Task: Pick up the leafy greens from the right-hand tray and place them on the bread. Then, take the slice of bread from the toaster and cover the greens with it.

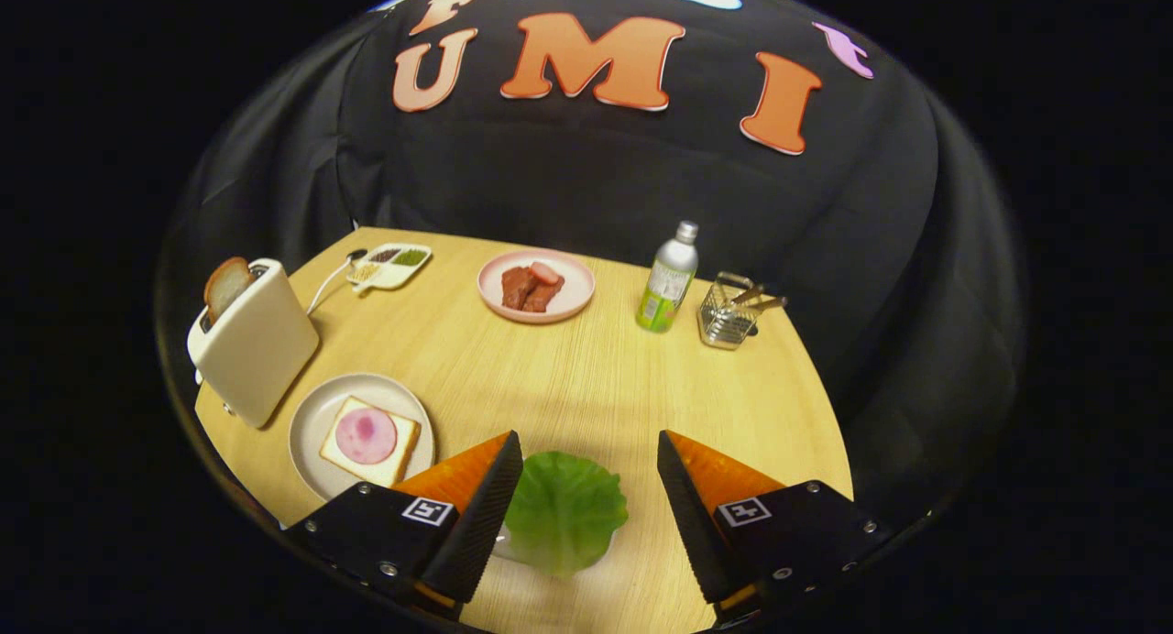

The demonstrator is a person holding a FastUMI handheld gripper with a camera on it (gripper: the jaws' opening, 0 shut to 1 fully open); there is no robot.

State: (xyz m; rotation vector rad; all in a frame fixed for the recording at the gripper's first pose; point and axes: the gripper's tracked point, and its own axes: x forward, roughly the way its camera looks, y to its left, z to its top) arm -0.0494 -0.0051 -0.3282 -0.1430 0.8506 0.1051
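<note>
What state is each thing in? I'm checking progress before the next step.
gripper: open, fingers either side of the greens
leafy greens: lying flat, ungripped
bread on plate: topped with a pink slice, uncovered
toaster: slice sticking up
bottle: upright, capped

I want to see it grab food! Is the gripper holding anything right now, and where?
Nothing is held. The gripper is open, its fingers spread wide, with the leafy greens lying between them, untouched.
</note>
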